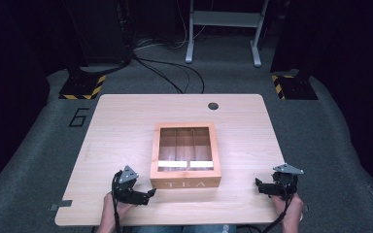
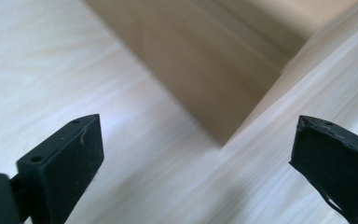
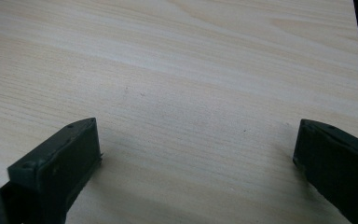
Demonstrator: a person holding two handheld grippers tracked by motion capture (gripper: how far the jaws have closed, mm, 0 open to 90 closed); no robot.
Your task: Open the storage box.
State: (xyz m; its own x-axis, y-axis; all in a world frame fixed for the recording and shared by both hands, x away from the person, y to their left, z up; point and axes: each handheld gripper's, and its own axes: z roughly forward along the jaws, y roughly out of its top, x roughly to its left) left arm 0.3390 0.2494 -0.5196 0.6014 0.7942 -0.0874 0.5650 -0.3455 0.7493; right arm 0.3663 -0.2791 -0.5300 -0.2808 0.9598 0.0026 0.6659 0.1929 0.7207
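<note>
A wooden tea box (image 1: 185, 156) with a clear window lid and "TEA" lettered on its near face sits shut in the middle of the pale wood counter (image 1: 121, 126). The left tool (image 1: 151, 192) rests low on the counter just beside the box's near left corner, its jaws spread wide with nothing between them, that corner (image 2: 223, 135) looming close ahead in the left gripper view. The right tool (image 1: 258, 185) lies well off to the box's right near the counter edge, jaws likewise wide apart and empty over bare wood (image 3: 191, 93).
</note>
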